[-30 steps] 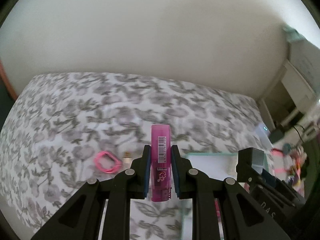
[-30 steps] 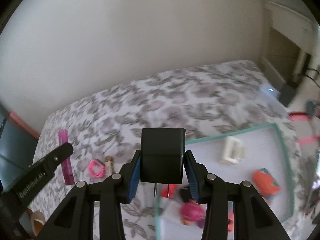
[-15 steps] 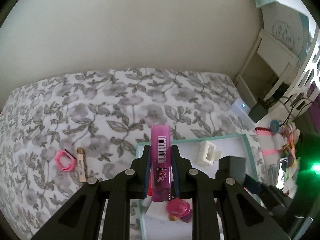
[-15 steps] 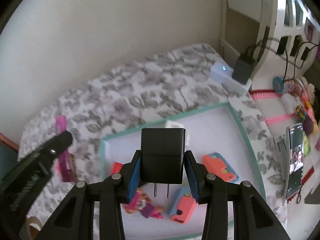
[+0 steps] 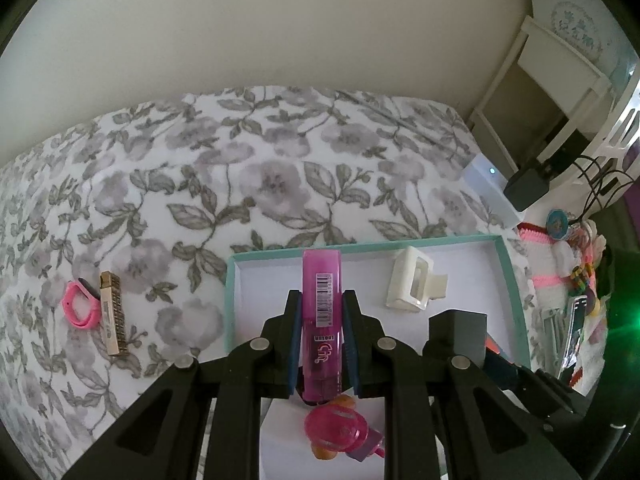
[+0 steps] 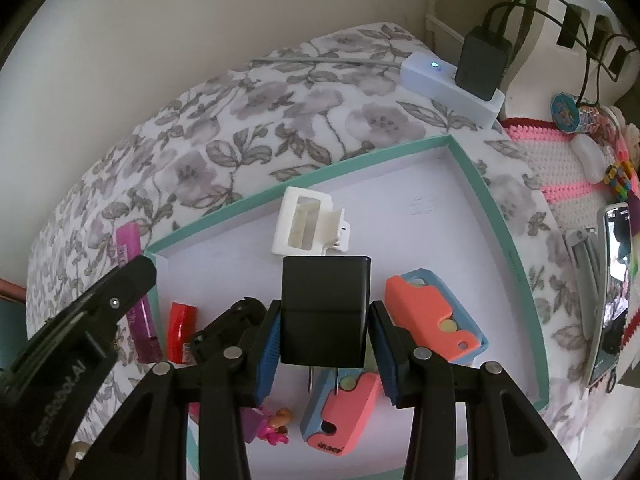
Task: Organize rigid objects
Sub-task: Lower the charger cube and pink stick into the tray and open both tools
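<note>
My left gripper [image 5: 321, 306] is shut on a pink translucent lighter [image 5: 322, 312], which stands upright between the pads above the left part of a white tray with a teal rim [image 5: 510, 268]. My right gripper [image 6: 325, 320] is shut on a black charger plug [image 6: 324, 304], prongs pointing down, over the middle of the same tray [image 6: 494, 204]. In the tray lie a white claw clip [image 6: 308, 226], two coral-and-blue cases [image 6: 432, 316], a red piece [image 6: 182, 330] and a small pink doll [image 5: 336, 428]. The left gripper's finger [image 6: 128, 284] and the lighter [image 6: 130, 248] show at left in the right wrist view.
The tray sits on a grey floral bedspread [image 5: 260, 176]. A pink ring [image 5: 80, 310] and a gold bar [image 5: 113, 314] lie on the cloth left of it. A white power strip [image 6: 448, 84] with a black adapter, a phone [image 6: 612, 292] and trinkets crowd the right side.
Both grippers have swung right and sunk, from above the bare bedspread to over the tray, which now looks closer. Each still holds its object the same way.
</note>
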